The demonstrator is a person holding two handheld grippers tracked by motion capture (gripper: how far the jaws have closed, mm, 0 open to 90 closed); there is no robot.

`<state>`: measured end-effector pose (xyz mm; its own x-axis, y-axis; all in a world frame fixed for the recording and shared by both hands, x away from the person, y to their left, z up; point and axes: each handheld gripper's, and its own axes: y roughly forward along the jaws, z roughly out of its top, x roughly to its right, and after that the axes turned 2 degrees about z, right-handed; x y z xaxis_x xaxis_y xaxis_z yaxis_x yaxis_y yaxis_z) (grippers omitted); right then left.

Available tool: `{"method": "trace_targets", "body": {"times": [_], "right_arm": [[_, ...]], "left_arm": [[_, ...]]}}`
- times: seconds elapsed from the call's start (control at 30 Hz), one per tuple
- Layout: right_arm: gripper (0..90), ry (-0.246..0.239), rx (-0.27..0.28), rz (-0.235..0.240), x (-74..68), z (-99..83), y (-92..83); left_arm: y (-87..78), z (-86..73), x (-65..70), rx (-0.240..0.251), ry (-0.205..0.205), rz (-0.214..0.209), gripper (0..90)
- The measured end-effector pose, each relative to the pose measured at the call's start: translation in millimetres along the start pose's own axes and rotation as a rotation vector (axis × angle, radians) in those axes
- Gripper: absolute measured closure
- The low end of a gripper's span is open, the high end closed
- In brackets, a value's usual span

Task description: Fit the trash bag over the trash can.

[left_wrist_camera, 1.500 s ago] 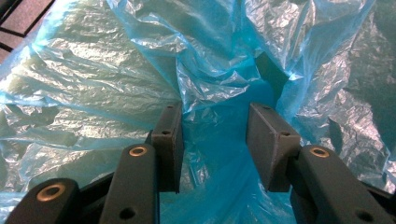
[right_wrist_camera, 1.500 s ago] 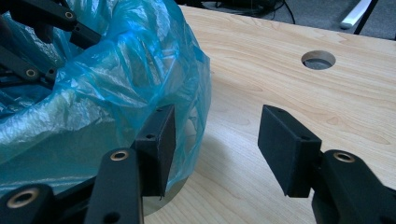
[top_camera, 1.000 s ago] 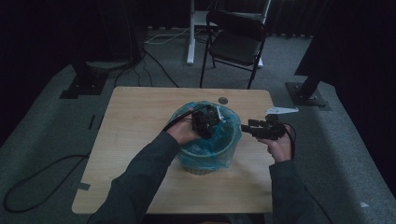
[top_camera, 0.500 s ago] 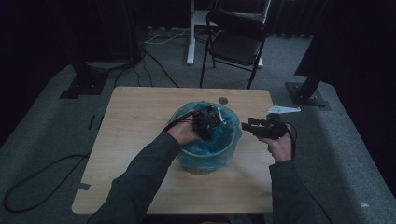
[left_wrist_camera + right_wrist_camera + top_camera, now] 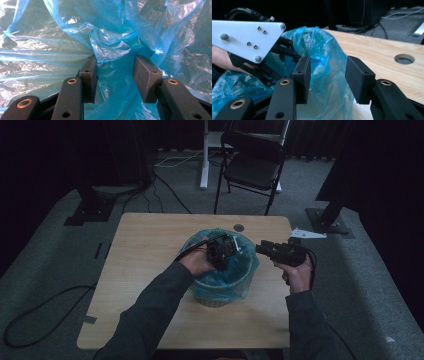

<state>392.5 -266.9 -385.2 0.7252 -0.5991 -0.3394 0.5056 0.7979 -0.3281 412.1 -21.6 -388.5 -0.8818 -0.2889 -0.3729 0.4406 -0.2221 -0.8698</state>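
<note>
Left gripper (image 5: 113,75): jaws apart, reaching down inside the bin, a crinkled fold of thin, glossy blue plastic liner (image 5: 112,47) loose between the pads, unpinched. Right gripper (image 5: 327,72): jaws apart, just been closing, straddling the liner's raised rim with gaps either side. The round bin (image 5: 220,290) stands upright, mouth upward, mid-way across the pale wooden table (image 5: 145,250).
</note>
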Motion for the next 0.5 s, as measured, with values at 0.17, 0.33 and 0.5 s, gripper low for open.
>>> {"method": "trace_targets", "body": {"times": [0.17,0.33,0.5], "right_arm": [[77.6,-0.004,-0.054,-0.011,0.1,-3.0,11.0],[90.0,-0.024,-0.084,-0.031,-0.4,-5.1,12.0],[90.0,-0.04,-0.114,-0.046,-1.0,-6.4,13.7]], "left_arm": [[0.2,0.1,0.4,-0.004,0.004,0.002,55.6],[1.5,0.3,1.0,-0.016,0.009,0.003,55.6],[3.6,1.0,1.1,-0.038,0.011,-0.001,55.4]]}}
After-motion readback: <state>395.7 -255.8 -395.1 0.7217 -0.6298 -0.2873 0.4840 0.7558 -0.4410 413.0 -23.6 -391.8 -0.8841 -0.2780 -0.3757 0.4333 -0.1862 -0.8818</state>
